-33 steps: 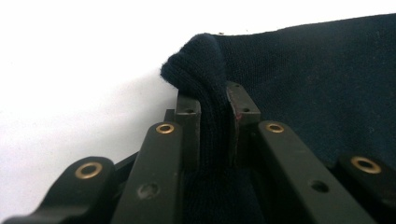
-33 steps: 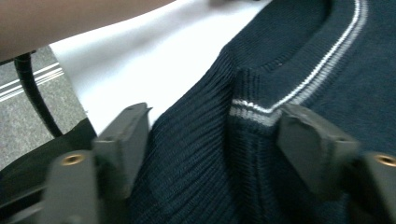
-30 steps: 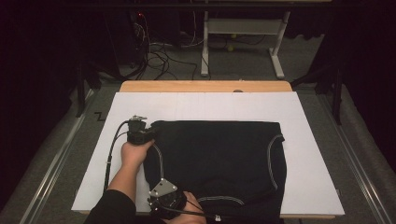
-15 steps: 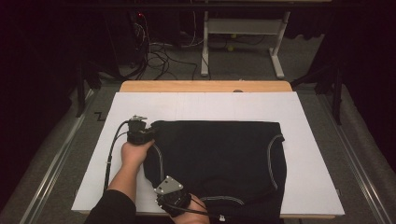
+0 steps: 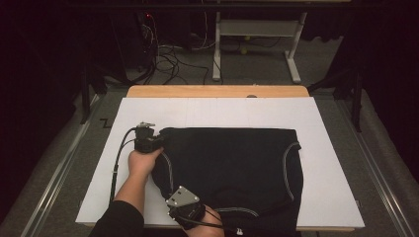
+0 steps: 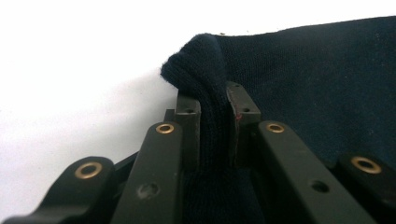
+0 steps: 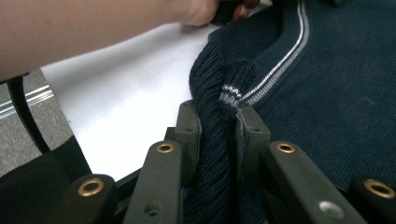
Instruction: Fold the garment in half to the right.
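Dark room; white table (image 5: 217, 111) bears dark sweater (image 5: 232, 163), cables (image 5: 168, 57) behind.

we see a dim room around a brightly lit white table (image 5: 326, 163); close views overexpose it, near jaws blurred.

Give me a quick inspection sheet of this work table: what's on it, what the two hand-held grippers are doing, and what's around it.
Surface: white sheet over a wooden table.
Job's things: dark garment with pale trim, lying flat, its near edge over the table's front.
Clutter: nothing seen.
Grippers: left gripper shut on a fold at the garment's far left corner; right gripper has just been closing and pinches the ribbed, striped edge near the front.
Cables: black cable loops from the left gripper; cable tangle on the floor behind.
Surroundings: grey floor, white desk frame, dark curtains.
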Motion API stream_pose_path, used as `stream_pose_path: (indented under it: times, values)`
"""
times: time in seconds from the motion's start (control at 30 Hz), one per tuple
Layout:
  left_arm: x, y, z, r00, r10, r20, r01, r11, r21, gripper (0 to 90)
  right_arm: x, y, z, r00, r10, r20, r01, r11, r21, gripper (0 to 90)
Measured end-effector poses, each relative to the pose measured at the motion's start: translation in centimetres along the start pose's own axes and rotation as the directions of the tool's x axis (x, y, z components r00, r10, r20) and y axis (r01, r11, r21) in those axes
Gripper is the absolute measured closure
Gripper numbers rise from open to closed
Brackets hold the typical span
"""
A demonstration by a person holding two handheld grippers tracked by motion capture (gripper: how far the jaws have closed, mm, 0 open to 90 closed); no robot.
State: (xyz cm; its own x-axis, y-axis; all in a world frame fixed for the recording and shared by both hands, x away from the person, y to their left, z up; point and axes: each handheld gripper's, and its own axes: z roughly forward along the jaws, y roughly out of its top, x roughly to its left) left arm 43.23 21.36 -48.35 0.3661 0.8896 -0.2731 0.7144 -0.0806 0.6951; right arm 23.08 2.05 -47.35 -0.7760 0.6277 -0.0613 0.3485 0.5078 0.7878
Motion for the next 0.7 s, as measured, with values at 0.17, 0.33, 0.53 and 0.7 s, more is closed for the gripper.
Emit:
stream_pose_path:
  times: [0.17, 0.33, 0.53, 0.7]
  values:
    - [-0.1, 0.0, -0.1, 0.9998, -0.003, -0.021, 0.003, 1.0000, -0.007, 74.5, -0.2, 0.0, -0.4, 0.9999, -0.007, 0.008, 0.007, 1.000, -0.026, 75.1]
    - [-0.2, -0.1, -0.2, 0.9997, 0.004, -0.024, -0.005, 0.9998, -0.019, 74.8, -0.2, 0.0, -1.0, 0.9997, -0.012, 0.022, 0.014, 0.998, -0.058, 75.1]
    - [-0.3, -0.1, -0.6, 0.9998, 0.014, -0.012, -0.015, 0.9989, -0.044, 77.2, -0.2, 0.3, -1.3, 0.9996, -0.012, 0.025, 0.014, 0.996, -0.091, 75.2]
    - [-0.5, 0.2, -1.4, 0.9993, -0.030, 0.022, 0.033, 0.9918, -0.123, 77.8, -0.2, 0.5, -1.8, 0.9995, -0.015, 0.028, 0.018, 0.993, -0.116, 75.2]
